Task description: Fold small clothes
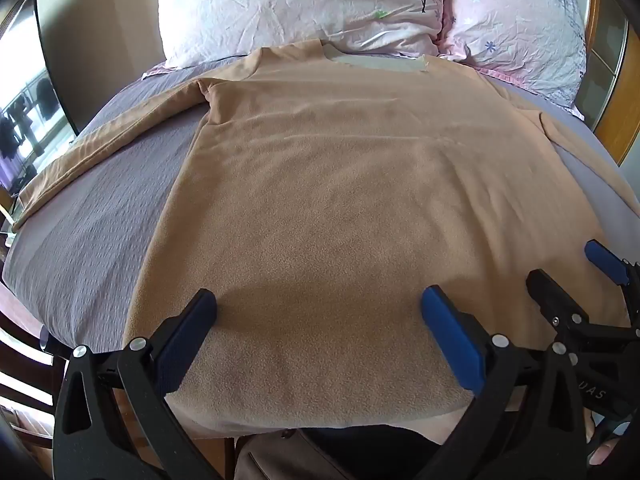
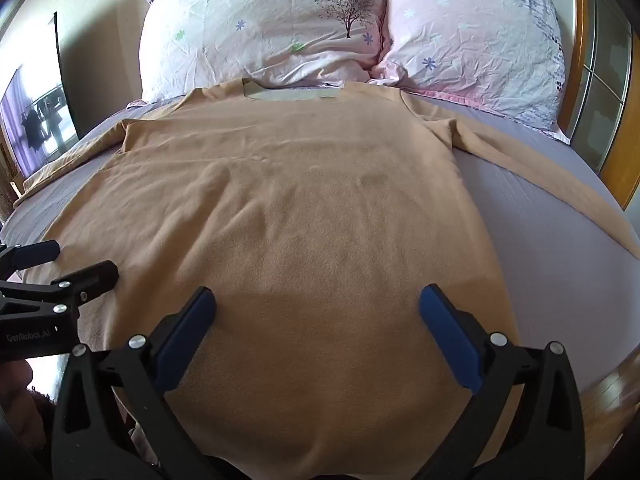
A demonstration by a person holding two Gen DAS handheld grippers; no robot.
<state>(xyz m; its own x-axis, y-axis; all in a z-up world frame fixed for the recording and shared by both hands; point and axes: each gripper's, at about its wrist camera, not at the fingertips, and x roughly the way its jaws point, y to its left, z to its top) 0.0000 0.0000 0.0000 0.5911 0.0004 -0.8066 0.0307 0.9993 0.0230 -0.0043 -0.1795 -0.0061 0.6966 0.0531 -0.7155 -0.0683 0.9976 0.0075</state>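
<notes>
Nearest the cameras, at six o'clock in each wrist view, the two grippers are hovering over the bottom hem of a tan fleece shirt (image 1: 332,216). In its own view the left gripper (image 1: 318,310) is holding its jaws spread wide, nothing between the blue pads but open fabric below — no pinch on the cloth. The right gripper (image 2: 318,308) is doing the same, jaws parted and empty above the hem. Each tool is also showing in the other's view: the right one is sitting at four o'clock in the left view, and the left one at nine o'clock in the right view, side by side near the hem.

Farther out, the shirt is lying flat and spread on a grey-lilac bed sheet (image 1: 92,232), hem toward the cameras and neck opening (image 2: 294,94) away at twelve o'clock. One sleeve (image 1: 108,136) is stretching out toward ten o'clock in the left view; the other sleeve (image 2: 532,164) is running toward three o'clock in the right view.

Beyond the collar, two pale flowered pillows (image 2: 264,24) (image 2: 476,40) are leaning side by side — the first one printed with a small dark tree. A window with hanging clothes is showing at nine o'clock.
</notes>
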